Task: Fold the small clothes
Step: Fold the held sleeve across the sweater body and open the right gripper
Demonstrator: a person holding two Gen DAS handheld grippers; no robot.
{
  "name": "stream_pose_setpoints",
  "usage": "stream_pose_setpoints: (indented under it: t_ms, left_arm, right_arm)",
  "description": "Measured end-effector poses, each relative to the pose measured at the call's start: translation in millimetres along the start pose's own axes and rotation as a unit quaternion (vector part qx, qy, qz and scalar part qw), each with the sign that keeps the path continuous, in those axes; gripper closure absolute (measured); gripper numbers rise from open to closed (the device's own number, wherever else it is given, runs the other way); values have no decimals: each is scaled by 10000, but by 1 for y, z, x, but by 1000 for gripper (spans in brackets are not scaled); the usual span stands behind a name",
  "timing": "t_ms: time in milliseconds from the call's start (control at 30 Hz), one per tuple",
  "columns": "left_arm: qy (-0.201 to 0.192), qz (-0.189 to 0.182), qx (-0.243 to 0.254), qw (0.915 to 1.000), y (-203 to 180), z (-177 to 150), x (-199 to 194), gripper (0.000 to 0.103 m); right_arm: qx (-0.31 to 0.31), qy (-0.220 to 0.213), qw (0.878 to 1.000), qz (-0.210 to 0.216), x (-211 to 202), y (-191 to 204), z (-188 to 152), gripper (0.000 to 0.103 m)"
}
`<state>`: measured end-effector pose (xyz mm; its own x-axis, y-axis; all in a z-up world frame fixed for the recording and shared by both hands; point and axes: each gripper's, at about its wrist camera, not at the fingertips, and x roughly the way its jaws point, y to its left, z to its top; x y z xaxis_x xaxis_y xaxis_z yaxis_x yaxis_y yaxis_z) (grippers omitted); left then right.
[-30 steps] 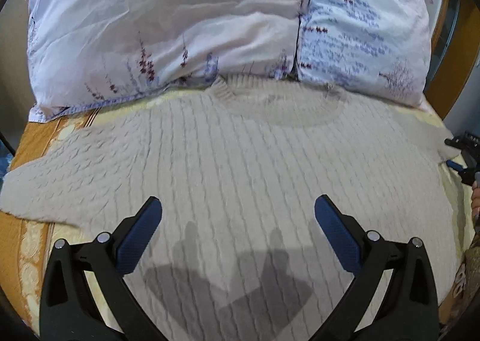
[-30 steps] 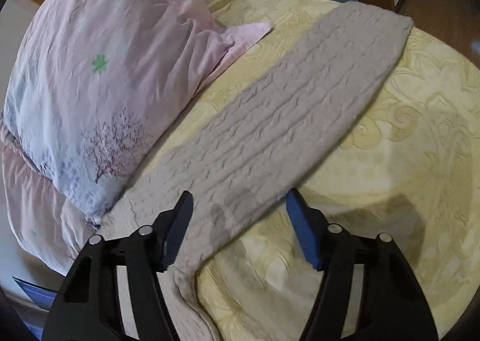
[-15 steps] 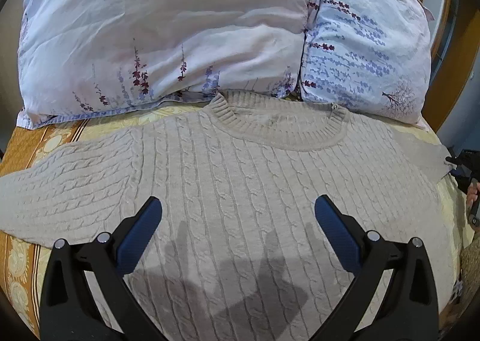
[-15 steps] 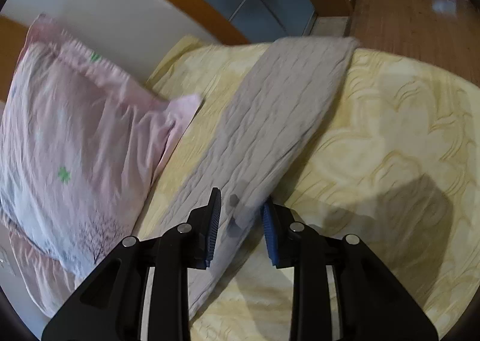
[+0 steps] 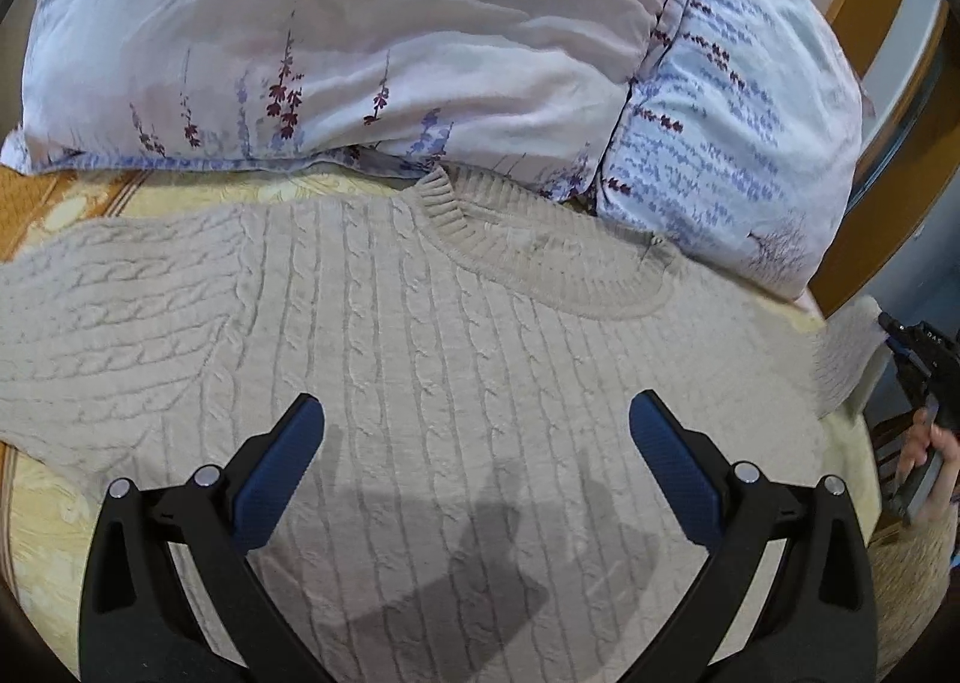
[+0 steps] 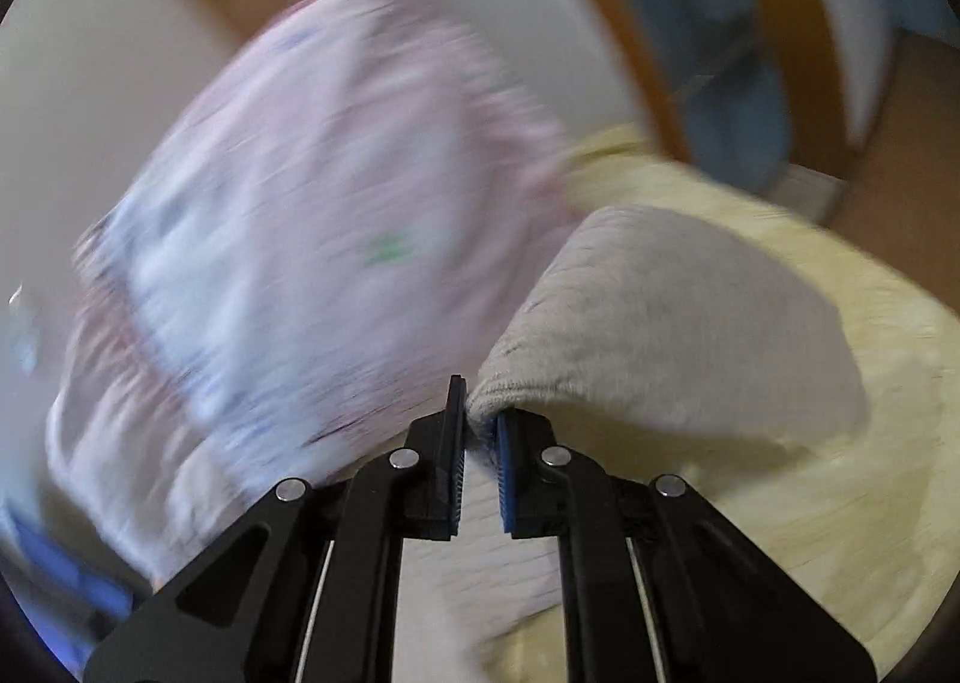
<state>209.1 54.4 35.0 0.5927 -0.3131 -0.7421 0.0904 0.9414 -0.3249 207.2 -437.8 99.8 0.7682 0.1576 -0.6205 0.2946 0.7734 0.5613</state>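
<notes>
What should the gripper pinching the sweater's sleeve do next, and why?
Probably carry the sleeve across onto the sweater's body. The right gripper is shut on the sleeve's edge and holds it off the yellow bedcover, while the body lies flat and the left gripper hovers open above it.

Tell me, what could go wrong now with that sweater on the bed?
The right gripper pinches only a small bit of the sleeve, so the knit might slip out as it is lifted. The left gripper is open above the sweater and pins nothing, so the body could drag along. The collar lies against the pillows and may catch there.
</notes>
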Motion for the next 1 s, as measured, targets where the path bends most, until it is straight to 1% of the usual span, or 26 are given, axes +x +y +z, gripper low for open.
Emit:
stream_pose_setpoints:
  t_ms: [67, 100, 167, 200, 233, 300, 367, 400, 433, 467, 500, 533, 567, 667, 733, 800, 833, 867, 933, 967, 1000]
  left_arm:
    - [-41, -99, -6, 9999, -1, -1, -2, 2]
    - [-64, -104, 12, 9999, -2, -2, -3, 2]
    - [-91, -140, 51, 9998, -4, -2, -4, 2]
    - [-102, -181, 65, 9998, -5, -3, -4, 2]
    - [-100, -227, 69, 9997, -7, -3, -5, 2]
    - [-69, -296, 75, 9995, -9, -3, -5, 2]
    - [-30, -382, 70, 9992, -12, -3, -4, 2]
    - [-18, -421, 65, 9991, -13, -3, -4, 2]
    - [-8, -465, 65, 9989, -14, -4, -4, 2]
    - [-4, -491, 72, 9988, -14, -4, -5, 2]
    - [-6, -509, 85, 9987, -15, -4, -5, 2]
    - [-14, -522, 90, 9986, -15, -4, -6, 2]
    - [-23, -531, 83, 9986, -14, -4, -6, 2]
    - [-19, -601, -44, 9982, -10, -2, -6, 2]
    - [10, -710, -208, 9973, -4, -1, -5, 2]
    - [52, -772, -345, 9964, 1, 0, -4, 2]
    - [60, -783, -377, 9962, 3, 0, -4, 3]
    - [70, -804, -411, 9959, 5, 0, -5, 5]
    - [96, -833, -470, 9954, 11, 0, -7, 13]
    - [105, -853, -507, 9950, 13, 0, -7, 15]
    - [116, -919, -600, 9939, 18, 1, -8, 16]
  right_arm:
    - [-258, 333, 9985, 351, 12, 28, -18, 93]
    - [-394, 587, 9962, 515, 22, 43, -31, 93]
    - [-587, 1051, 9902, 713, 40, 63, -57, 93]
    - [-715, 1338, 9854, 767, 52, 73, -74, 93]
    - [-811, 1529, 9820, 761, 60, 79, -86, 93]
    - [-1023, 1966, 9728, 672, 82, 88, -114, 93]
    - [-1036, 2201, 9679, 628, 88, 88, -128, 91]
    - [-932, 2291, 9670, 617, 91, 86, -131, 91]
    - [-700, 2316, 9677, 703, 91, 80, -129, 86]
    - [-541, 2297, 9687, 775, 87, 75, -126, 74]
    - [-353, 2206, 9713, 814, 80, 69, -120, 66]
    - [-230, 2079, 9746, 802, 75, 64, -115, 55]
    - [-129, 1917, 9785, 756, 69, 59, -108, 54]
    - [183, 1600, 9852, 593, 59, 41, -90, 54]
    - [412, 1439, 9878, 439, 55, 27, -79, 55]
    - [515, 1261, 9905, 205, 54, 20, -72, 69]
    - [481, 1203, 9915, 97, 56, 18, -72, 79]
    - [359, 1094, 9933, -112, 56, 21, -70, 86]
    - [-56, 842, 9958, -348, 58, 42, -72, 90]
    - [-343, 711, 9962, -368, 56, 58, -72, 91]
    - [-615, 639, 9957, -268, 53, 75, -74, 91]
